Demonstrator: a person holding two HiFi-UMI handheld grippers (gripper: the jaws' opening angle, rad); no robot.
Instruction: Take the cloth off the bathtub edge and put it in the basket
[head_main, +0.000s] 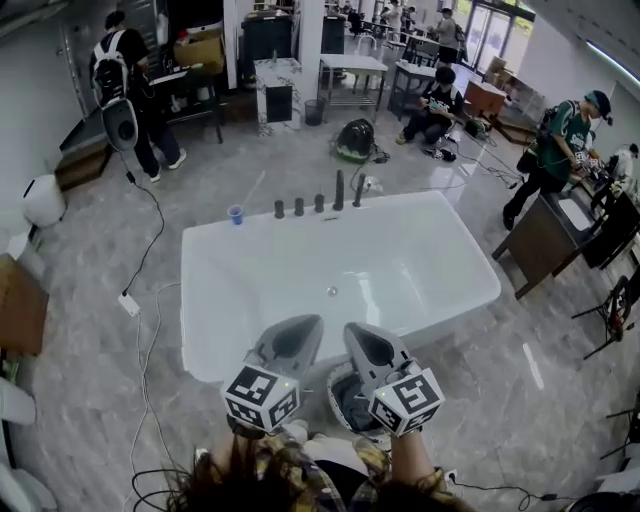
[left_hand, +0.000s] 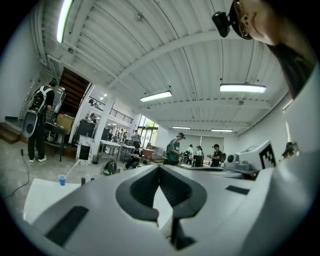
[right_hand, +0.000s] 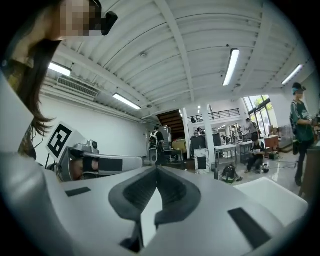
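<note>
The white bathtub (head_main: 200, 300) fills the middle of the head view, and I see no cloth on its rim. In front of its near edge my left gripper (head_main: 305, 325) and right gripper (head_main: 357, 332) hang side by side, both pointing level and both shut with nothing between the jaws. Under the right gripper a round white basket (head_main: 333, 395) shows a grey heap (head_main: 352, 398) inside, seemingly the cloth, partly hidden. In the left gripper view the jaws (left_hand: 159, 167) meet at the tips, and the same holds in the right gripper view (right_hand: 157, 170).
Dark taps (head_main: 320, 203) and a blue cup (head_main: 235, 214) stand on the tub's far rim. A cable (head_main: 140, 330) runs over the floor at left. A dark cabinet (head_main: 545, 240) stands right of the tub. Several people stand and sit farther back.
</note>
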